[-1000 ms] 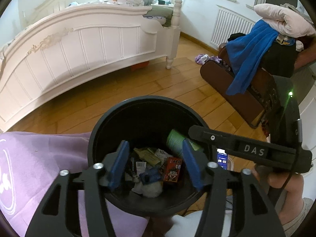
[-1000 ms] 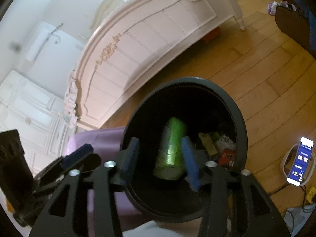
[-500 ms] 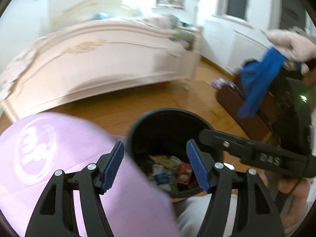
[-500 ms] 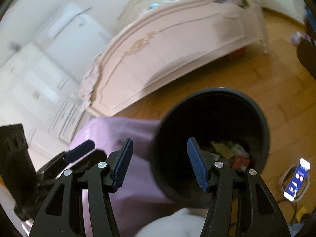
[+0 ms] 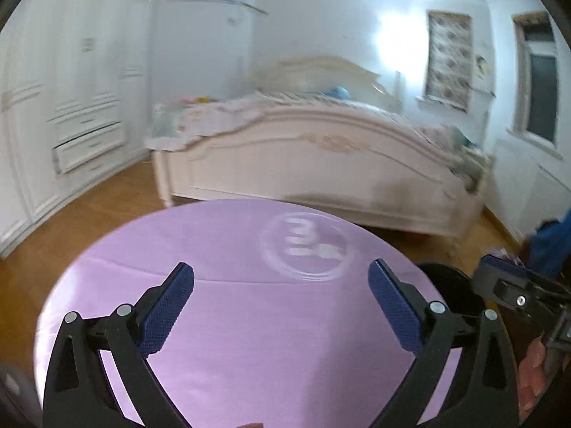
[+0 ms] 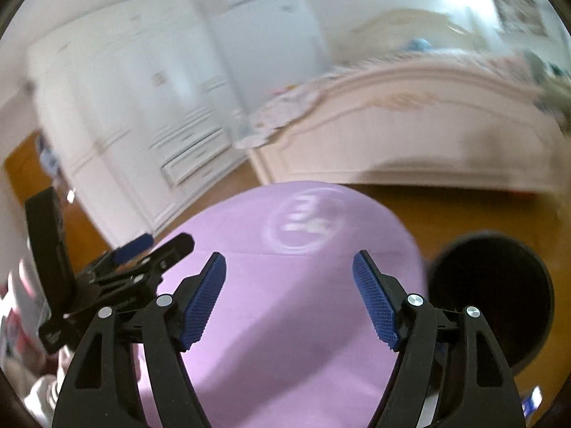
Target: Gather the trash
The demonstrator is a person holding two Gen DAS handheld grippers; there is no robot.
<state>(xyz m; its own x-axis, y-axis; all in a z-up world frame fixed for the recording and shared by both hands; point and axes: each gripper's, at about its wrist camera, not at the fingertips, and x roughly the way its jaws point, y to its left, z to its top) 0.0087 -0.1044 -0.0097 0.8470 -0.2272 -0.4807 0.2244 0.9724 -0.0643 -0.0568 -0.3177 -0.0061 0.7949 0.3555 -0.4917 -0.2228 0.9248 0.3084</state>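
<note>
Left wrist view, lower left to lower right: our left gripper [image 5: 281,303] has just been opening and stands spread wide over the round lilac tabletop [image 5: 228,321], nothing between the blue pads [image 5: 166,308]. The black trash bin [image 5: 446,292] sits at the lower right edge, mostly hidden behind the right-hand finger. The other tool pokes in at far right.

Right wrist view: the left gripper's body shows at lower left. Our right gripper [image 6: 289,296] has also just been opening, spread and empty, above the same tabletop. The bin [image 6: 499,296] stands at lower right on the wood floor [image 6: 446,210], its mouth dark; contents can't be made out.

No loose trash shows on the tabletop in either view. Both frames are smeared.

Our judgement: we're between items, scanning. Best to slow the sweep so the view sharpens, keep jaws spread, pick one target, and note the bin's place for the return.
</note>
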